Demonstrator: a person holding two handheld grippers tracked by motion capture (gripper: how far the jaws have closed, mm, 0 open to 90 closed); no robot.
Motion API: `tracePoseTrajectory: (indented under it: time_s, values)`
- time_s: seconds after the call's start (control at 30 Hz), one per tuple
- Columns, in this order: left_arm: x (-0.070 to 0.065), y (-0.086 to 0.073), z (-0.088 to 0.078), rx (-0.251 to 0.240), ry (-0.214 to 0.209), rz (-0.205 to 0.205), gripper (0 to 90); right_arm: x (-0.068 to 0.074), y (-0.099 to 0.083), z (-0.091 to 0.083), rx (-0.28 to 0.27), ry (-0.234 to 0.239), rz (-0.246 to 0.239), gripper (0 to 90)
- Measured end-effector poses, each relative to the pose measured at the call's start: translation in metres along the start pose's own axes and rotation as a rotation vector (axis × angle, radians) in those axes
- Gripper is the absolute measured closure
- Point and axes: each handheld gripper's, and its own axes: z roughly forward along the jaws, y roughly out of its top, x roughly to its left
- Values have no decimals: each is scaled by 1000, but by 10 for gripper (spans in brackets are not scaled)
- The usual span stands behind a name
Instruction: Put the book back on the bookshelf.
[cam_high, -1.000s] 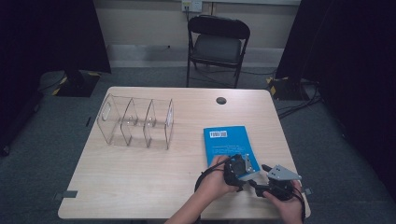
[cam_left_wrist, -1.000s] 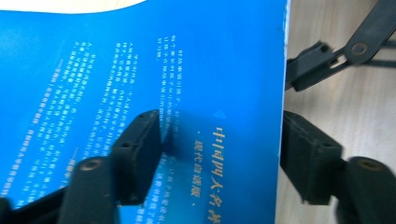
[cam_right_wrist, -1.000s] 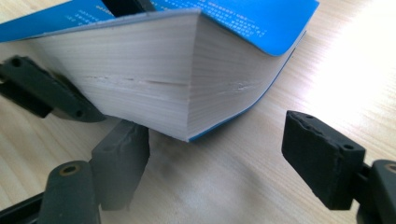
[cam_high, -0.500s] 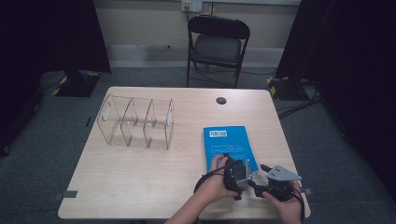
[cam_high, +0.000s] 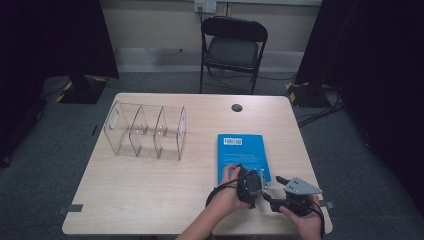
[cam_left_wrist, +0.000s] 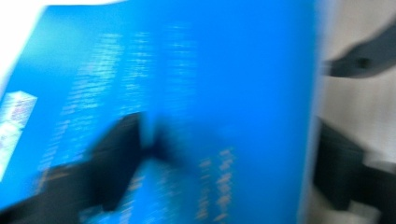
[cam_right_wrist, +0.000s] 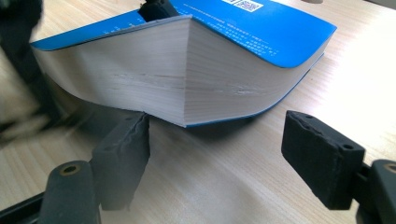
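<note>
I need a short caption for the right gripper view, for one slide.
Blue book with its near corner raised off the wooden table, seen between the open right gripper fingers.

You sit in a bare recording lab: black curtains (cam_high: 60, 40) flank a lone wooden table (cam_high: 150, 200) on grey carpet (cam_high: 45, 165), a folding chair (cam_high: 234, 47) beyond, cables (cam_high: 320, 112) trailing right.

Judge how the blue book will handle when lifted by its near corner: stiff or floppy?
Probably floppy: the blue paperback book already bows where its near corner rides up off the wooden table. Its thick page block suggests it is fairly heavy, so a one-corner grip may sag or slip. It lies flat and shouldn't roll.
</note>
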Motion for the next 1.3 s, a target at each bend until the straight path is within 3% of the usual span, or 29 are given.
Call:
tracePoseTrajectory:
  time_s: [0.17, 0.2, 0.27, 0.33, 0.5, 0.57, 0.6, 0.77, 0.87, 0.97, 1.13, 1.3]
  values:
    - [3, 1, -2, 31, -21, 53, 294, 0, 1, -1, -23, 19, 16, 243]
    - [5, 4, -4, 31, -34, 66, 314, -3, 6, -7, -89, 34, 45, 264]
    - [8, 4, -6, 30, -51, 65, 336, -6, 7, -11, -98, 26, 26, 261]
    - [8, 5, -8, 43, -53, 72, 363, -11, 1, -12, -74, 12, 37, 244]
    - [8, 8, -17, 88, -56, 88, 432, -21, -11, -6, -18, 47, 45, 224]
    - [12, 11, -23, 96, -62, 91, 454, -22, -13, -2, 8, 53, 23, 221]
    - [12, 12, -25, 103, -72, 67, 468, -22, -13, -1, 24, 55, 9, 217]
    - [24, 21, -43, 113, -66, 76, 520, -18, -11, 3, 26, 51, -44, 218]
    - [33, 27, -59, 98, -77, 40, 560, -15, -9, 5, 37, 58, -64, 218]
    - [37, 30, -68, 96, -82, 36, 579, -15, -9, 6, 25, 58, -69, 219]
    - [39, 39, -83, 110, -129, 36, 586, -15, -7, 9, 11, 60, -89, 224]
    - [42, 44, -91, 120, -158, 24, 595, -16, -5, 10, 5, 86, -54, 223]
